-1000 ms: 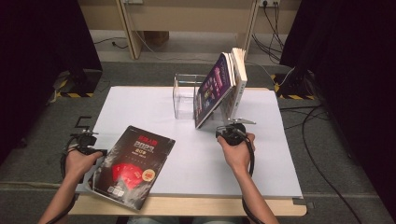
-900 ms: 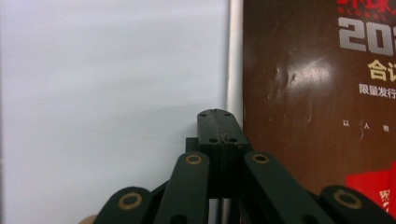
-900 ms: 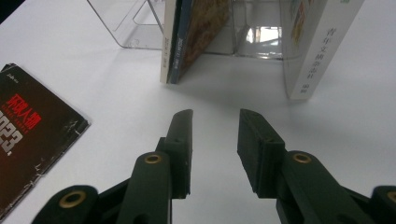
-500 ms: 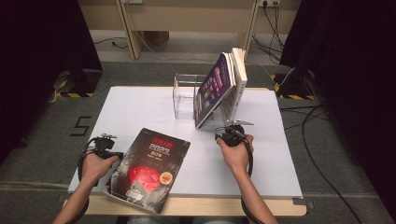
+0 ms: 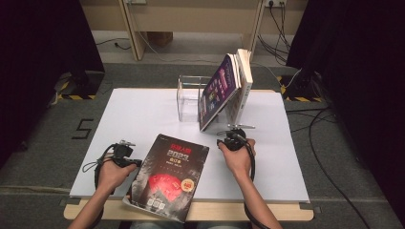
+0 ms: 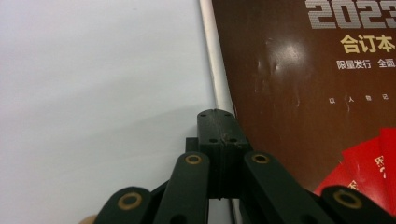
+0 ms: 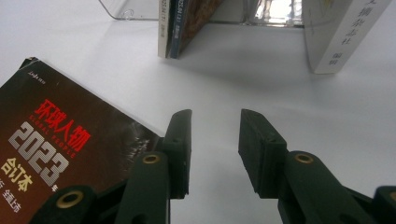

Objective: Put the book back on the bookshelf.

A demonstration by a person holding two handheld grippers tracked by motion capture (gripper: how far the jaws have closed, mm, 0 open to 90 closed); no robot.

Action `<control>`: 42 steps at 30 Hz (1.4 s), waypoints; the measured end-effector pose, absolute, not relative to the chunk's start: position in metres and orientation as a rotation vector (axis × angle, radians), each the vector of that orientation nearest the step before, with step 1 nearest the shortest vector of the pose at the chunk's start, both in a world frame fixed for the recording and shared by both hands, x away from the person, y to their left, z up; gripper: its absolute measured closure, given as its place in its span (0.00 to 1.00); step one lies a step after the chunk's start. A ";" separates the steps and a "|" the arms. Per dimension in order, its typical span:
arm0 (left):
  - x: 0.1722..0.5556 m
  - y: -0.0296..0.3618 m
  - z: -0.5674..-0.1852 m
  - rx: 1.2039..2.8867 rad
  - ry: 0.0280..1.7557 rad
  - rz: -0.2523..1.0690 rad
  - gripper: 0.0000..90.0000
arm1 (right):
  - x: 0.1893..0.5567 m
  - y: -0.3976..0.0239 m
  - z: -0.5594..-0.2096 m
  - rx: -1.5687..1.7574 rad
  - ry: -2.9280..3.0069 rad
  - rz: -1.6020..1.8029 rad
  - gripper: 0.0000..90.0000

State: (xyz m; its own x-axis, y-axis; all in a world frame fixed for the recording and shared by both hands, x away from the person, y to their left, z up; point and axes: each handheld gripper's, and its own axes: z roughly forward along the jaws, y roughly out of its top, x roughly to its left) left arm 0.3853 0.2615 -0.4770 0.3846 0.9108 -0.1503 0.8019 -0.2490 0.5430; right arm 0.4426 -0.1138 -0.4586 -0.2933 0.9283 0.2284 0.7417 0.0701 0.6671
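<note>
High view: the dark book (image 5: 167, 176) lies flat near the front edge of the white table (image 5: 143, 109), partly overhanging it, not yet among the leaning books (image 5: 224, 90) in the clear stand (image 5: 188, 98) at the far side; that move looks wholly ahead. The left gripper (image 5: 130, 161) pinches its left edge; the right gripper (image 5: 225, 140) hovers near its far right corner.

Left gripper view: jaws pressed together at the spine, pale page block, glossy dented cover.

Right gripper view: jaws spread, empty, over matte tabletop.
</note>
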 end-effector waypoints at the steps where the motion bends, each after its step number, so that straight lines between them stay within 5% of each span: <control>1: 0.384 0.259 -0.477 2.104 1.463 0.259 1.00 | 0.443 -0.114 -0.460 1.678 2.097 1.038 0.73; 42: 0.361 0.224 -0.480 2.105 1.360 0.148 1.00 | 0.465 -0.109 -0.480 1.800 2.161 1.054 0.68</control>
State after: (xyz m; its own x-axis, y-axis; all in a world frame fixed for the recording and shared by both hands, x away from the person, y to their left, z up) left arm 0.3610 0.2238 -0.4798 0.4633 0.8557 -0.2305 0.7863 -0.2769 0.5524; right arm 0.4647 -0.1086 -0.4799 -0.2756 0.9066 0.3195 0.8101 0.0401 0.5849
